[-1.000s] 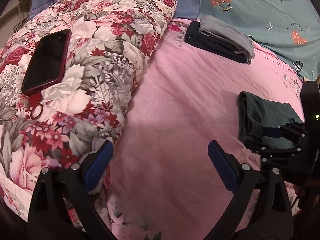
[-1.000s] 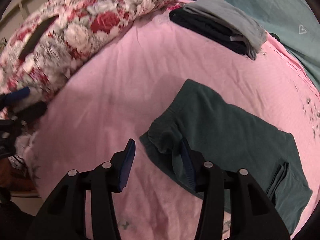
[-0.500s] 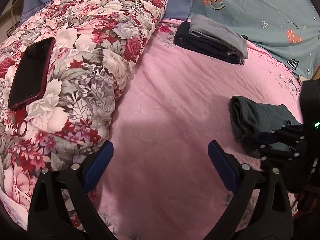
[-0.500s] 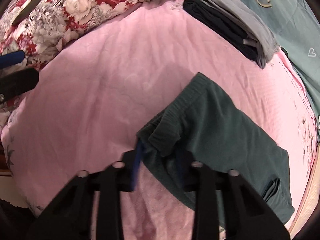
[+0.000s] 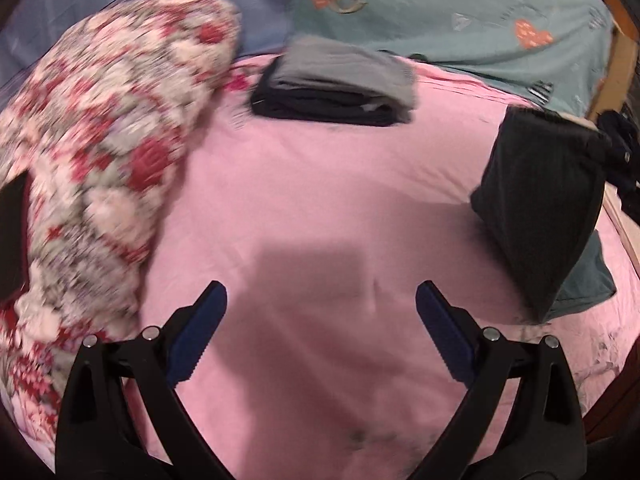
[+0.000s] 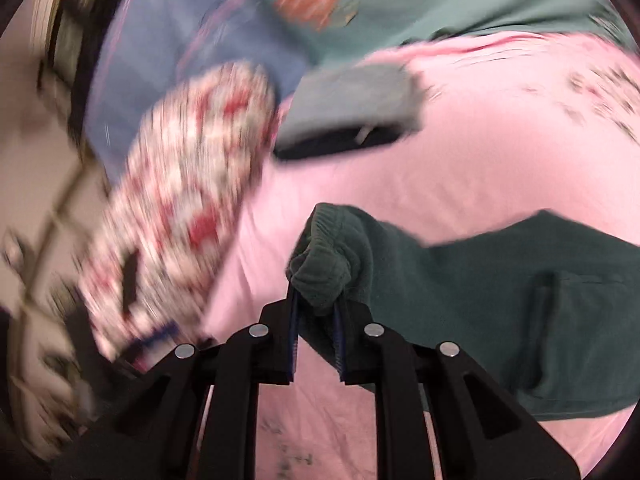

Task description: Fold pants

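Jaws of the right gripper (image 6: 316, 312) are closing on the green pants (image 6: 500, 304) waistband; left gripper (image 5: 320, 336) spread, empty.

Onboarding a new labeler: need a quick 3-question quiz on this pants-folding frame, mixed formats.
1. True or false: the left gripper grips the dark green pants.
2. Which lies on top of the folded stack at the far side of the pink sheet? A) a grey garment B) a red towel C) a phone
3. Fill in: the right gripper has its fingers on the pants' ____.

Key
1. False: its fingers are apart, with nothing between them.
2. A
3. Waistband; the fingers are closing on the bunched, ribbed edge.
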The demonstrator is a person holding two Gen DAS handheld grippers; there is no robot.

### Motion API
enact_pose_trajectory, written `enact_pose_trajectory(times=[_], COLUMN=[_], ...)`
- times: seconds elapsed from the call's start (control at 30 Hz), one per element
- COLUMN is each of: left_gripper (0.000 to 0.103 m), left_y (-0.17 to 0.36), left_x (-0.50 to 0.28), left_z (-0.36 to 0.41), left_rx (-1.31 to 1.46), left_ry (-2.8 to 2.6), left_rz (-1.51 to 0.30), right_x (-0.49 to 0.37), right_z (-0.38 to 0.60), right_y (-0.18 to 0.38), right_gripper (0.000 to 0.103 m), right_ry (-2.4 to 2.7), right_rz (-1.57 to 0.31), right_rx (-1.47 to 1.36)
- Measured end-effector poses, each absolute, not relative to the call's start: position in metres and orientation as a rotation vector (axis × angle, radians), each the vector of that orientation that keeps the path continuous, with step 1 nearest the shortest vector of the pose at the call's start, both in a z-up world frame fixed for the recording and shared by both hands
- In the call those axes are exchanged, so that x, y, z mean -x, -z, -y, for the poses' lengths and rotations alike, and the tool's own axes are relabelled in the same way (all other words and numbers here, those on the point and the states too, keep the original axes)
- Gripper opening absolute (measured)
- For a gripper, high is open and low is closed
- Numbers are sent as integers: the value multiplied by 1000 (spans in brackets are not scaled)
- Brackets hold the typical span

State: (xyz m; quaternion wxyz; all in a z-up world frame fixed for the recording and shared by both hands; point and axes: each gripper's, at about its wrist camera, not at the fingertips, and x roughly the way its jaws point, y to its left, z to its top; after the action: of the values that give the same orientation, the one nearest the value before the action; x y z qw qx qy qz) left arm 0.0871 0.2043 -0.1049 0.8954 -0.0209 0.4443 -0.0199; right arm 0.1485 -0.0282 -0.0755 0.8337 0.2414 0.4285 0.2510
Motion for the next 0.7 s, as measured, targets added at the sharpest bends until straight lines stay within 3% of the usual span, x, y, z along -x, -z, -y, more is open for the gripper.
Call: enact_pose_trajectory(times=[0.23, 0.43, 0.53, 0.63, 0.7], left_gripper=[97, 96, 89, 74, 56], left_y=[85, 74, 81, 107, 133], left_x=[-105, -104, -106, -117, -125], left_z=[-80, 38, 87, 124, 140], left_rx=[-70, -161, -189, -248, -283], left_ry=[291, 540, 632, 665, 650], left_rz=[-877, -793, -777, -822, -893], right_x=[-108, -64, -53, -46, -45], right_z=[193, 291, 322, 332, 334], right_y=[48, 95, 138, 163, 178], right_gripper=[15, 15, 15, 15, 15], right_ry=[-278, -58, -21, -21, -30], right_rz=[-750, -802, -864, -907, -943], right_rx=[-727, -826, -913, -943, -965])
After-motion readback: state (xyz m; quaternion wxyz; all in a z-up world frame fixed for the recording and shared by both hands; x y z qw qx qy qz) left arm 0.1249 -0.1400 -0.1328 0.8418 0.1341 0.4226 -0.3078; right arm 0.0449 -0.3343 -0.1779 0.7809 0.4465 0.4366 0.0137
